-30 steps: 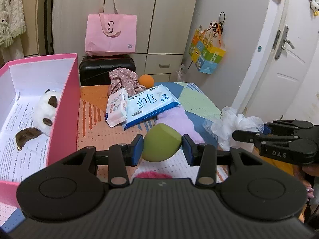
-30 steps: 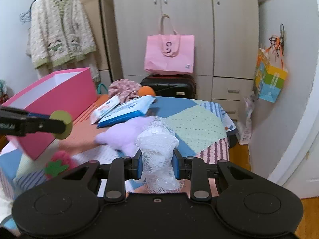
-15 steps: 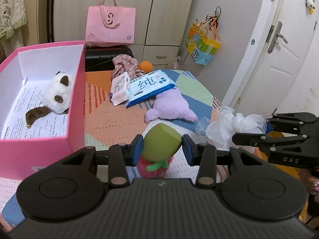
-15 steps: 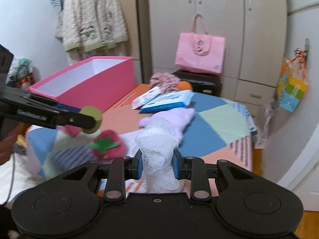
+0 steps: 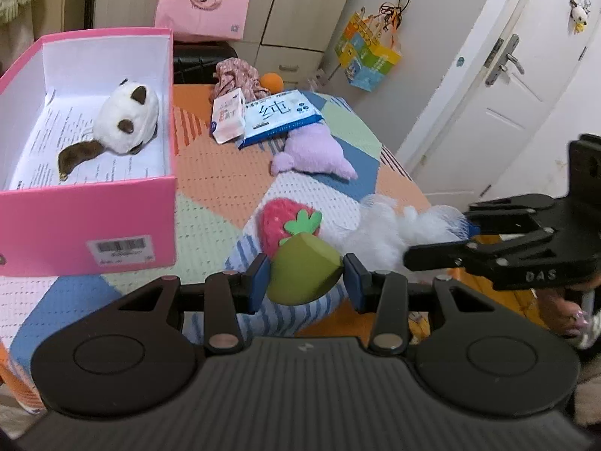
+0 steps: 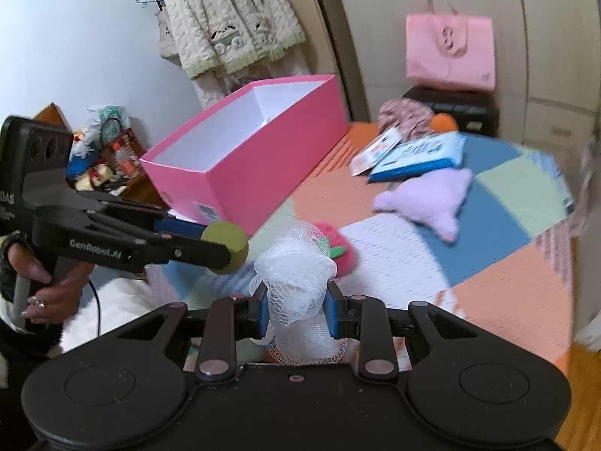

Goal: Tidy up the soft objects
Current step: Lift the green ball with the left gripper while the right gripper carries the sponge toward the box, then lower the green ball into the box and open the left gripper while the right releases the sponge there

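- We are pinching a green sponge (image 5: 303,273) in our left claw (image 5: 306,280), its pads pressed against both sides, holding it in the air above the near edge of the worktop (image 5: 210,173).
- We are squeezing a white mesh puff (image 6: 296,293) in our right claw (image 6: 296,312), the netting bulging out above and below the pads, also over the near edge.
- We are seeing a red strawberry plush (image 5: 280,221) lying on the patchwork cover just beyond the sponge, near the near edge.
- We are looking at a pink box (image 5: 86,218) sitting along the left edge, with a white and brown plush animal (image 5: 120,124) lying inside on printed paper.
- We are spotting a purple plush (image 5: 315,150) lying toward the middle of the worktop, touching a blue wipes pack (image 5: 280,116).
- We are noting a smaller white packet (image 5: 227,120) just beside that pack, with a floral cloth (image 5: 234,75) and an orange ball (image 5: 271,82) at the far edge.
- We are seeing a pink tote bag (image 5: 203,3) standing beyond the worktop against the cupboards.
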### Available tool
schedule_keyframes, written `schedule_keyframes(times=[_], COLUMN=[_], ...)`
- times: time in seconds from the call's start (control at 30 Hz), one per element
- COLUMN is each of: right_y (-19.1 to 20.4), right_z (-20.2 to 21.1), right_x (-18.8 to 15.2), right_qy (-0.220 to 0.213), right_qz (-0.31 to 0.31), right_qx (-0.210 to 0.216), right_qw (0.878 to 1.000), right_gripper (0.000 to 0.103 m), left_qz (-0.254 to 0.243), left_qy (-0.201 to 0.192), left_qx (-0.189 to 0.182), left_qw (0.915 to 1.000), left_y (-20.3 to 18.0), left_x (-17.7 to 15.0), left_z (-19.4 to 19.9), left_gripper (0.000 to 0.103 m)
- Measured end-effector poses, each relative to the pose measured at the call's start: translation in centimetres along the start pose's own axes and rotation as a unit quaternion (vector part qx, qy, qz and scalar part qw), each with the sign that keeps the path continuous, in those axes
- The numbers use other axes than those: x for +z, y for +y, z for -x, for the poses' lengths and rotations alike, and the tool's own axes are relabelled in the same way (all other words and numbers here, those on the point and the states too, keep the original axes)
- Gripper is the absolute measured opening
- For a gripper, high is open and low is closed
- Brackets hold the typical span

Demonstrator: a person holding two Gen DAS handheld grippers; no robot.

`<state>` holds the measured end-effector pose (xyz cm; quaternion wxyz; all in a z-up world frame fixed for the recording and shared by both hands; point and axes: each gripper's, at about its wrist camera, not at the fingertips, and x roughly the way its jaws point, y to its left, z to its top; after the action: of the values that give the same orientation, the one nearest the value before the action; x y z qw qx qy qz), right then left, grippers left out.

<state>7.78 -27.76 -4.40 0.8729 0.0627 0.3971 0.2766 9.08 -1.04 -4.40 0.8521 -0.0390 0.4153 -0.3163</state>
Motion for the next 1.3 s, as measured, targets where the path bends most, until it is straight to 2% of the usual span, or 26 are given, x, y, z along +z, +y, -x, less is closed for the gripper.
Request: schedule_keyframes(times=[0.2,0.33,0.47,0.67,0.8,0.93,1.1,1.3], right_y=[2.3,3.9,5.3,7.3,7.8,7.3,5.8,4.5], right_z=[-0.8,-1.9,-3.8,-5.6,-7.0,-9.0,-12.2,-16.1], right_x=[2.8,4.8,6.7,10.3,12.9,15.5,18.6,21.1], right_qy=[0.002,-0.016,-0.029,-0.057,-0.069,-0.068,-0.057,-0.033], right_qz=[0.013,0.034,0.042,0.075,0.092,0.095,0.079,0.06], right_qx=[0.035,0.066,0.082,0.079,0.076,0.069,0.063,0.056], right_qw=[0.999,0.997,0.995,0.992,0.99,0.991,0.993,0.996], right_gripper=[0.033,0.033,0.033,0.033,0.033,0.033,0.033,0.033], left_qz=[-0.018,-0.057,-0.056,-0.037,-0.024,-0.026,-0.012,0.03], left_qy=[0.001,-0.029,-0.061,-0.089,-0.104,-0.124,-0.12,-0.102], left_qx=[0.007,0.027,0.037,0.05,0.055,0.083,0.099,0.108], left_qw=[0.9998,0.9976,0.9959,0.9941,0.9928,0.9885,0.9878,0.9885], left_y=[1.7,2.8,4.7,7.8,9.5,10.8,13.3,16.9], left_x=[1.0,1.8,2.8,5.0,6.5,8.3,11.0,13.5], left_z=[3.1,5.4,6.8,7.6,7.3,6.4,4.3,1.2], left_gripper=[0.041,0.041,0.041,0.041,0.041,0.041,0.041,0.041])
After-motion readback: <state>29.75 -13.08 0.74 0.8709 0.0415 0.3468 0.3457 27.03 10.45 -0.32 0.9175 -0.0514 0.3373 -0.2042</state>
